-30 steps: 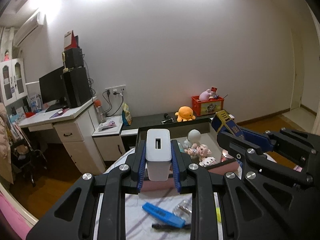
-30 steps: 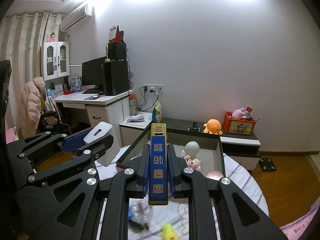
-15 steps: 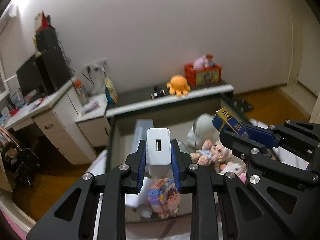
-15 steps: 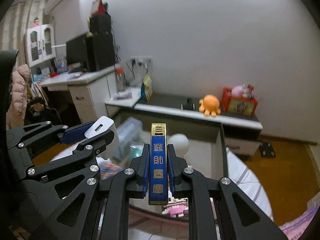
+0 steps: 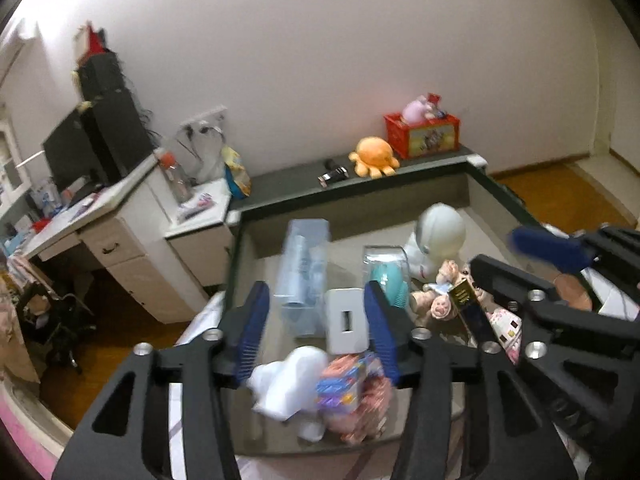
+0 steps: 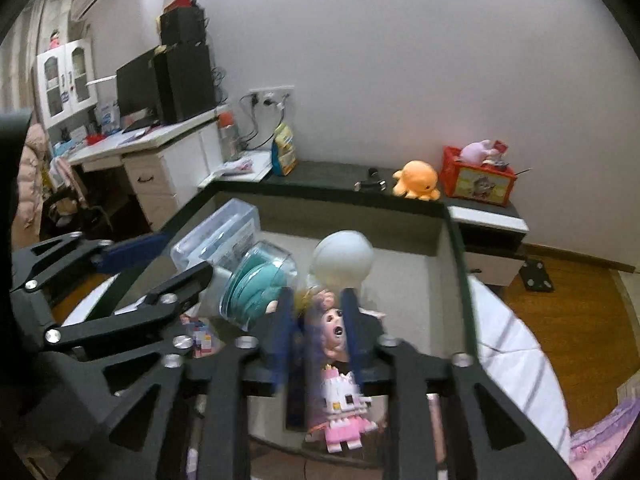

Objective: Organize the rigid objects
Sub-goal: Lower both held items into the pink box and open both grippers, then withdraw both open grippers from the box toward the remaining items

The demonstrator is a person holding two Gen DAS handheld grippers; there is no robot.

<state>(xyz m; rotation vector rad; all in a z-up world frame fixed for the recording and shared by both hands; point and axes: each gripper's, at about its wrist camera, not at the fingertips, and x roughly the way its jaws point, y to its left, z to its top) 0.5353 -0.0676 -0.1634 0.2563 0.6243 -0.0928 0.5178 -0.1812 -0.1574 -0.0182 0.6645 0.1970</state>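
Left wrist view: both grippers' jaws had just been opening. The left gripper stood part open, the white charger loose between its pads over the storage box; the right gripper had released the blue-gold box.

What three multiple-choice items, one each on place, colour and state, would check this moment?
1. Where does the orange octopus plush sit?
A. on the dark shelf, beside the red crate
B. on the floor
C. in a gripper's grip
2. What colour are the left gripper's pads?
A. red
B. blue
C. green
3. How do the left gripper's jaws stand?
A. shut on nothing
B. clamped tight on a toy
C. open

Key: 1 A, the plush lies on the shelf next to the crate. 2 B, both pads show blue. 3 C, the jaws have just been opening; a gap separates one pad from the white charger between them.
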